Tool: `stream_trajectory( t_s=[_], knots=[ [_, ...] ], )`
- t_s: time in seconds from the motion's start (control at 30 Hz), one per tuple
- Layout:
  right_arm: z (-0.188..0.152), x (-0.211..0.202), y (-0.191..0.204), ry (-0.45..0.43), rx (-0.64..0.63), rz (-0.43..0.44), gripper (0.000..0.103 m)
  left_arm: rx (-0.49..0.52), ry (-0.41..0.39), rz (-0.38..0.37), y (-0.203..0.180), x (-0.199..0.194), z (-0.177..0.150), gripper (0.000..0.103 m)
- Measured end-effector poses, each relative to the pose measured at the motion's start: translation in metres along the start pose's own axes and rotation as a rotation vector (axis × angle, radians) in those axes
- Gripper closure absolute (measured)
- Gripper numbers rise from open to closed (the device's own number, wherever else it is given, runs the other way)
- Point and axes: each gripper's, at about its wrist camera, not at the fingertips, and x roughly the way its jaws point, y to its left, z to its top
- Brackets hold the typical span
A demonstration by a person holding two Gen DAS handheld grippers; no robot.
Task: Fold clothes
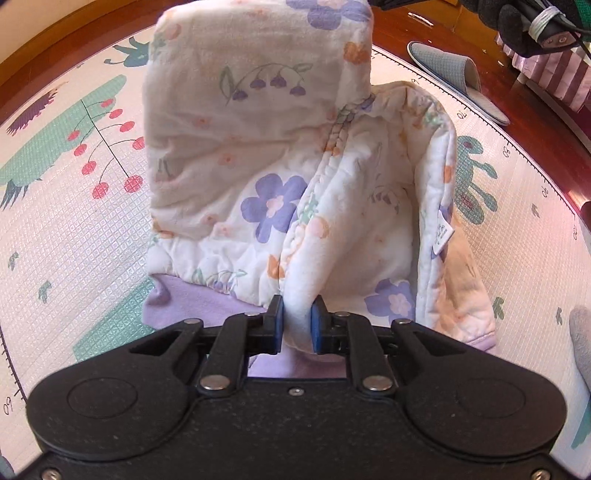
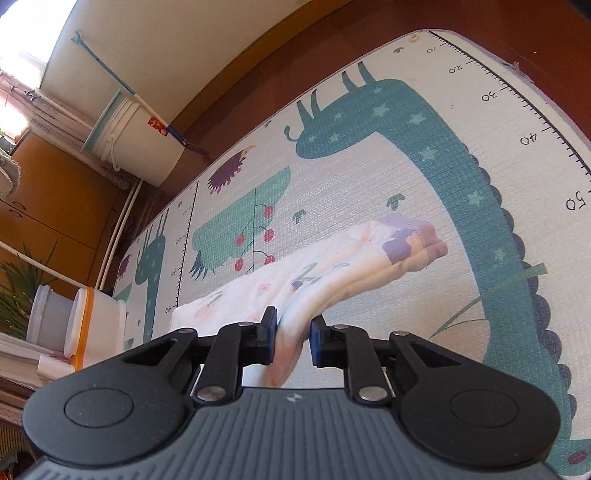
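A white quilted floral garment [image 1: 280,173] with purple flowers and a lilac lining is lifted off the play mat [image 1: 66,229]. My left gripper [image 1: 297,325] is shut on a bunched fold at its lower edge; the cloth rises ahead of it and bends over at the top. A small white care label [image 1: 443,236] hangs from the inner right edge. In the right wrist view, my right gripper [image 2: 293,341] is shut on another edge of the same garment [image 2: 332,266], which stretches away in layers above the mat [image 2: 369,177].
A grey slipper [image 1: 454,77] lies at the mat's far right edge on the wooden floor. A gloved hand [image 1: 524,26] with the other gripper shows at the top right. White tubs [image 2: 88,325], a plant and a white bucket [image 2: 144,140] stand beside the mat.
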Motion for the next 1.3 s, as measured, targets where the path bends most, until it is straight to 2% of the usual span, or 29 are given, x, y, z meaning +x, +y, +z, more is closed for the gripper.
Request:
stream_trajectory(
  t_s=[0.1,0.33,0.43,0.53,0.6,0.7,0.73,0.77,0.87,0.9,0.97,1.03,1.13,1.2,1.3],
  knots=[
    [-0.008,-0.009,-0.017,-0.013,-0.002,-0.060,0.084,0.055,0.019,0.056,0.012,-0.007,-0.009,0.091],
    [-0.043,-0.004,-0.035,0.044,-0.040,-0.128,0.086,0.077,0.017,0.135,0.038,-0.026,-0.022,0.092],
    [-0.054,0.006,-0.032,0.090,-0.074,-0.169,0.086,0.112,0.045,0.167,0.043,-0.024,-0.025,0.092],
    [-0.066,0.022,-0.023,0.166,-0.128,-0.246,0.085,0.142,0.079,0.185,0.049,-0.020,-0.028,0.091],
    [-0.067,0.021,-0.017,0.167,-0.150,-0.274,0.084,0.125,0.096,0.173,0.054,-0.018,-0.027,0.077],
    [-0.065,0.009,-0.009,0.140,-0.186,-0.285,0.062,0.082,0.076,0.154,0.062,-0.026,-0.026,0.057],
    [-0.064,0.003,-0.005,0.129,-0.208,-0.282,0.058,0.079,0.066,0.149,0.064,-0.030,-0.025,0.057],
    [-0.071,-0.002,0.005,0.132,-0.267,-0.272,0.052,0.074,0.056,0.145,0.065,-0.034,-0.026,0.057],
    [-0.094,-0.018,0.036,0.142,-0.449,-0.238,0.051,0.060,0.027,0.135,0.068,-0.044,-0.027,0.056],
    [-0.109,-0.022,0.052,0.155,-0.550,-0.216,0.051,0.063,0.014,0.129,0.067,-0.048,-0.028,0.056],
    [-0.146,-0.030,0.080,0.210,-0.763,-0.146,0.051,0.093,-0.009,0.117,0.060,-0.056,-0.033,0.056],
    [-0.196,-0.036,0.106,0.282,-0.968,-0.070,0.051,0.133,-0.034,0.102,0.050,-0.065,-0.039,0.056],
    [-0.275,-0.041,0.132,0.398,-1.273,0.017,0.051,0.196,-0.032,0.051,0.027,-0.066,-0.056,0.056],
    [-0.321,-0.037,0.136,0.454,-1.446,0.012,0.049,0.238,-0.030,0.016,0.012,-0.067,-0.067,0.056],
    [-0.374,-0.026,0.136,0.487,-1.622,-0.058,0.042,0.294,0.007,0.005,-0.006,-0.055,-0.085,0.056]
  ],
)
